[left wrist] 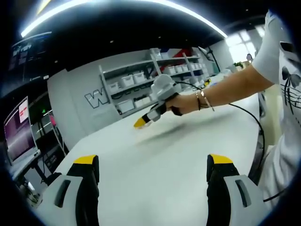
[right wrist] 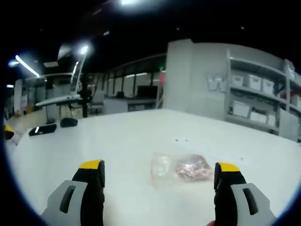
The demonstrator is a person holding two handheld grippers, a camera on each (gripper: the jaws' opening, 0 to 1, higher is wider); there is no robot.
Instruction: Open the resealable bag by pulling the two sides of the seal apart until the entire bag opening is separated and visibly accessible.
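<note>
A clear resealable bag point(right wrist: 181, 168) with pinkish-brown contents lies flat on the white table point(right wrist: 131, 136). It rests just ahead of my right gripper point(right wrist: 160, 167), between the lines of its two yellow-tipped jaws, which stand wide apart with nothing in them. In the left gripper view my left gripper point(left wrist: 153, 162) is open too, over bare table point(left wrist: 160, 155). Further out, a person's hand holds the right gripper point(left wrist: 140, 123) low over the table, pointing left.
Shelves with white bins point(left wrist: 141, 82) line the grey back wall. A monitor point(left wrist: 19, 129) stands off the table's left edge. Two dark objects point(right wrist: 42, 129) lie at the far left of the table. A black cable point(left wrist: 256, 127) trails along the person's side.
</note>
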